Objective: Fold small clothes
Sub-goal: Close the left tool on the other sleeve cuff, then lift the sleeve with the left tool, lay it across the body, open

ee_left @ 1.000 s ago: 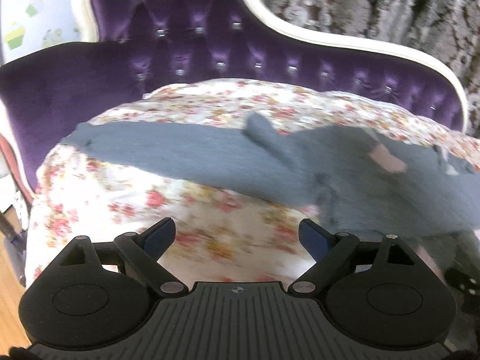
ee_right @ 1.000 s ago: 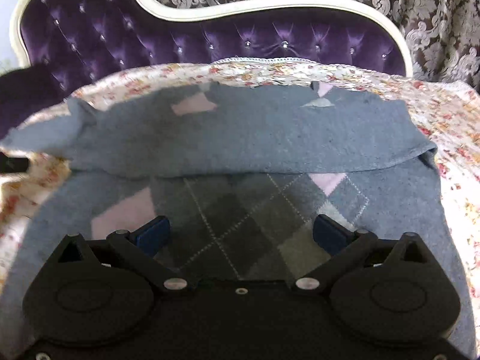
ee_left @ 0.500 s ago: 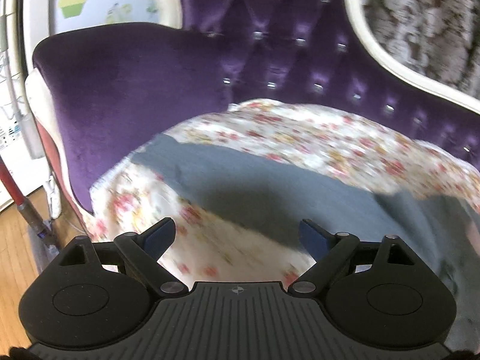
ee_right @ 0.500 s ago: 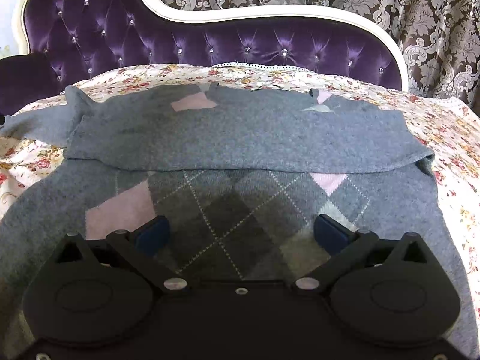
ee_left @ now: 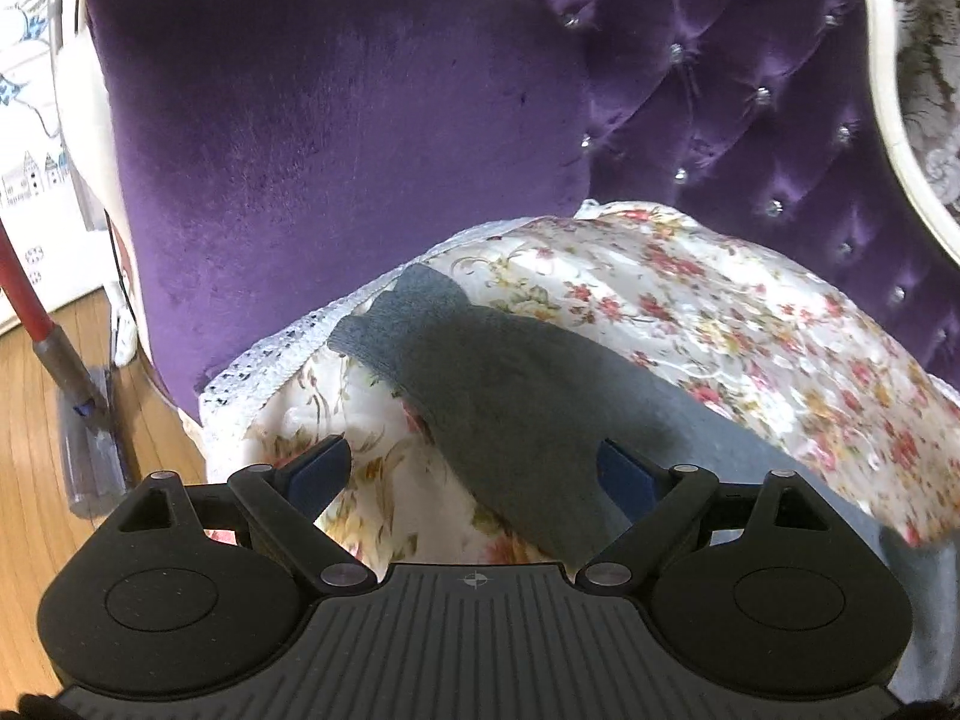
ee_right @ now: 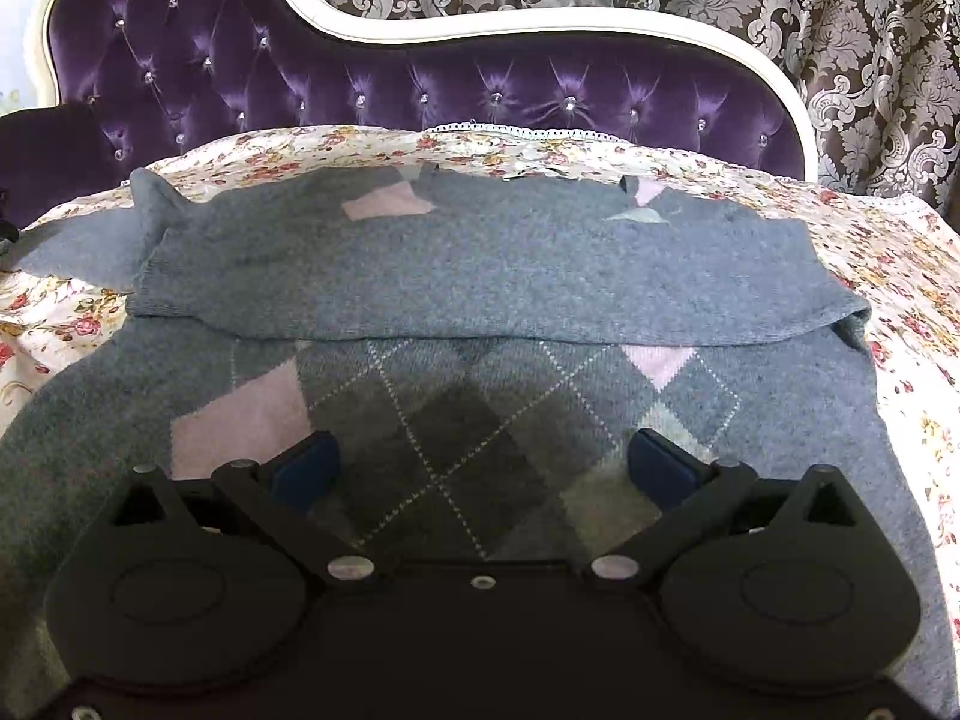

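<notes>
A grey argyle sweater (ee_right: pixel 480 276) with pink diamonds lies on a floral sheet (ee_right: pixel 888 252) on the sofa, its far part folded forward over the patterned front. One grey sleeve (ee_left: pixel 510 402) stretches out to the left toward the sofa arm. My left gripper (ee_left: pixel 474 468) is open and empty, hovering over that sleeve, with the cuff (ee_left: pixel 384 330) just ahead. My right gripper (ee_right: pixel 480 462) is open and empty above the sweater's patterned front.
The purple tufted sofa back (ee_right: pixel 480 90) with white trim rises behind the sheet, and its velvet arm (ee_left: pixel 330 138) stands close ahead in the left wrist view. A red-handled mop (ee_left: pixel 54 354) rests on the wood floor at left. Patterned curtains (ee_right: pixel 840 18) hang behind.
My left gripper has swung left along the sleeve toward its cuff and the sofa arm. My right gripper has stayed almost still over the sweater. Both stayed open.
</notes>
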Available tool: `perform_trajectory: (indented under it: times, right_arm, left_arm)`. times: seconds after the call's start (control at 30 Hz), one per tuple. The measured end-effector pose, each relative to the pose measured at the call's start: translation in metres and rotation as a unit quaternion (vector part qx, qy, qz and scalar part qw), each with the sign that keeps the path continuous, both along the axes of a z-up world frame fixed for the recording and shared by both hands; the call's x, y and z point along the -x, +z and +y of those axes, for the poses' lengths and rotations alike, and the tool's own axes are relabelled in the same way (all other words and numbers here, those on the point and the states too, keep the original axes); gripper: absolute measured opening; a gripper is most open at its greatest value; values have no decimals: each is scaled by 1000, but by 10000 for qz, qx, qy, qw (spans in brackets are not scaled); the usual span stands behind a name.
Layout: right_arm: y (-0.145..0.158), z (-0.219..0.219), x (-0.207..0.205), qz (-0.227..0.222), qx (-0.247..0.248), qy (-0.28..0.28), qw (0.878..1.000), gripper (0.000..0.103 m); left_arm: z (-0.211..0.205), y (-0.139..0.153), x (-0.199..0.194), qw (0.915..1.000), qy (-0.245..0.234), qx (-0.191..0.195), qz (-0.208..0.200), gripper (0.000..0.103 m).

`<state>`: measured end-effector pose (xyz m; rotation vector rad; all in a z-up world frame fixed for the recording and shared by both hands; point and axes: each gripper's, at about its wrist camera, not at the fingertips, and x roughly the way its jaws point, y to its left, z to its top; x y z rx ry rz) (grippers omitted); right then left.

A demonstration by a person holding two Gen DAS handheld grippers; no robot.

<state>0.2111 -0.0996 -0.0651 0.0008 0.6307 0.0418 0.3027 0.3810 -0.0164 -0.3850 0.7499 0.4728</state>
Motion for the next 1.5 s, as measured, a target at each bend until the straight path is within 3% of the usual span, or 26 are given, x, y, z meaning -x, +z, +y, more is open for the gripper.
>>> perform_trajectory:
  times: [0.13, 0.2, 0.23, 0.27, 0.37, 0.53, 0.63, 0.9, 1.03, 1.17, 1.27, 1.5]
  right_arm:
    - [0, 0, 0, 6, 7, 1, 10000, 103]
    - [0, 0, 0, 8, 10, 3, 10000, 103]
    - [0, 0, 0, 10, 11, 3, 10000, 103]
    - [0, 0, 0, 10, 12, 3, 10000, 103]
    - [0, 1, 0, 12, 14, 4, 10000, 103]
    - [0, 1, -1, 14, 15, 4, 10000, 103]
    - [0, 1, -1, 19, 2, 8, 10000, 103]
    - [2, -4, -2, 86, -89, 34, 9999, 103]
    - [6, -5, -4, 179, -115, 81, 9997, 103]
    - [11, -8, -9, 348, -201, 193, 9990, 103]
    - [21, -18, -9, 403, -494, 265, 9976, 102]
    - [53, -63, 13, 192, -1342, 38, 9908, 102]
  left_arm:
    - [9, -7, -5, 9998, 163, 78, -107, 89]
    - [12, -7, -7, 9996, 187, 33, -203, 82]
    - [12, -6, -7, 9995, 208, -35, -249, 62]
    - [13, -4, -7, 9992, 225, -135, -285, 33]
    - [15, -1, -11, 9994, 110, -140, -301, 3]
    - [9, 13, -5, 9981, 8, -143, -593, 4]
    - [-6, 30, -1, 9967, -174, -349, -705, 4]
    - [-71, 109, 20, 9837, -875, -759, -1378, 4]
    - [-111, 155, 33, 9699, -1306, -904, -1847, 4]
    - [-163, 200, 49, 9482, -1885, -1163, -2278, 4]
    - [-201, 223, 56, 9338, -2299, -1114, -2504, 4]
    - [-290, 224, 44, 9024, -3158, -1090, -2722, 4]
